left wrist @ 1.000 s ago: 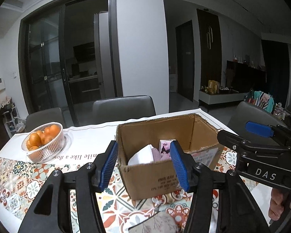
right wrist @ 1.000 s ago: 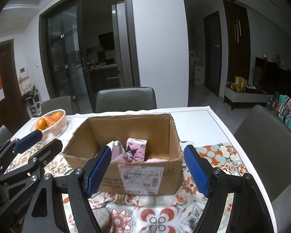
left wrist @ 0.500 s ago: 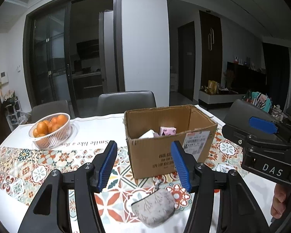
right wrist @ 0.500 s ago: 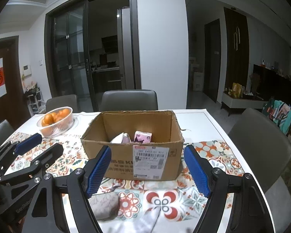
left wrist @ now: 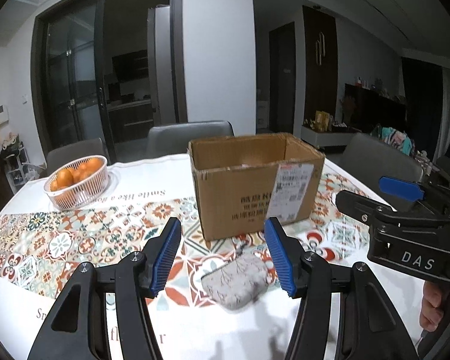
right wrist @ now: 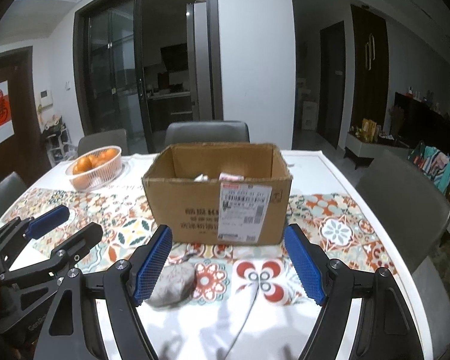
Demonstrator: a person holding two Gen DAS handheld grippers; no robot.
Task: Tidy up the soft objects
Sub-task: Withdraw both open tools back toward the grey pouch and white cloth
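A grey soft pouch (left wrist: 234, 282) lies on the patterned tablecloth in front of an open cardboard box (left wrist: 255, 186). My left gripper (left wrist: 223, 255) hovers open over the cloth, and the pouch shows in the gap near its right finger, untouched. My right gripper (right wrist: 228, 262) is open and empty, with the pouch (right wrist: 174, 285) beside its left finger. Inside the box (right wrist: 219, 198), a pink carton (right wrist: 231, 177) and a white item (right wrist: 201, 177) just peek over the rim. Each wrist view shows the other gripper: the left gripper (right wrist: 81, 220) and the right gripper (left wrist: 360, 190).
A white wire basket of oranges (left wrist: 78, 183) stands at the back left of the table. Grey chairs (right wrist: 207, 132) line the far side and another chair (right wrist: 405, 204) the right side. The table's near white edge (right wrist: 240, 324) lies just below the grippers.
Both grippers have drawn back from the box toward the near edge of the table and sunk a little. The grey pouch has come into view, and the box wall now hides most of its contents.
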